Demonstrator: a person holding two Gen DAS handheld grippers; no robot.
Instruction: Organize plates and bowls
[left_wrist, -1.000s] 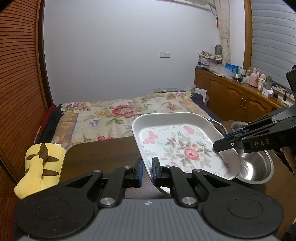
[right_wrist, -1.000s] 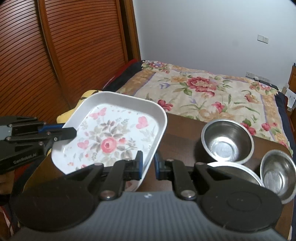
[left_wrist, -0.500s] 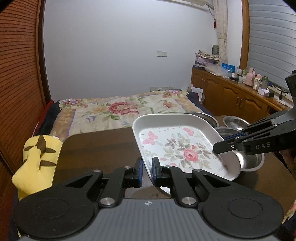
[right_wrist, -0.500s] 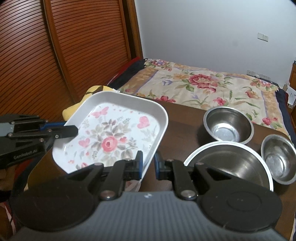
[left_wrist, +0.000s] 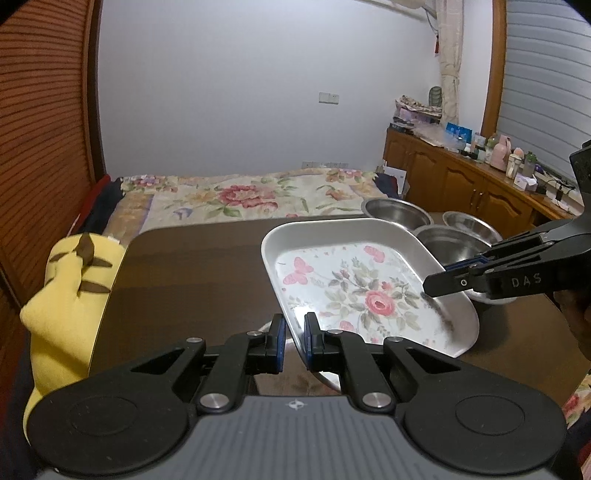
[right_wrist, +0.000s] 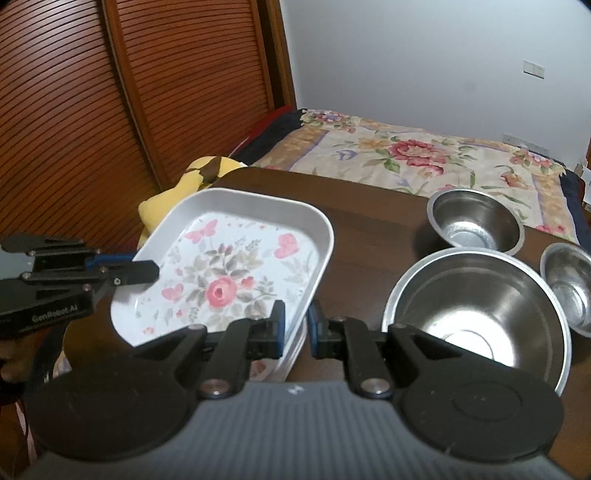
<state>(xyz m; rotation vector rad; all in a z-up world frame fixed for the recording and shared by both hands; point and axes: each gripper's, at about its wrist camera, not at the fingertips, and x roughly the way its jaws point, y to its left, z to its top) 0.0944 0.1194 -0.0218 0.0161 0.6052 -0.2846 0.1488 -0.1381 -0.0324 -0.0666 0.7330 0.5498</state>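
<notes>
A white rectangular plate (left_wrist: 369, 288) with a rose and butterfly print hangs tilted just over the dark table (left_wrist: 192, 266). My left gripper (left_wrist: 293, 328) is shut on its near rim. My right gripper (left_wrist: 439, 280) is shut on the opposite rim. In the right wrist view the same plate (right_wrist: 229, 269) sits between my right gripper (right_wrist: 295, 321) and my left gripper (right_wrist: 147, 271). The rim of another floral plate (right_wrist: 291, 354) shows directly beneath it. To its right stand three steel bowls: a large one (right_wrist: 476, 314), a medium one (right_wrist: 476, 225) and a small one (right_wrist: 569, 288).
A yellow plush toy (left_wrist: 70, 295) leans at the table's left edge. Beyond the far edge lies a bed with a floral cover (left_wrist: 243, 195). A wooden cabinet (left_wrist: 461, 184) with bottles lines the right wall, and slatted wooden doors (right_wrist: 110, 110) stand at the left.
Both grippers have carried the floral plate lower and back toward the near side of the table. More tabletop and the bowls now show beyond it. Both grips stay the same.
</notes>
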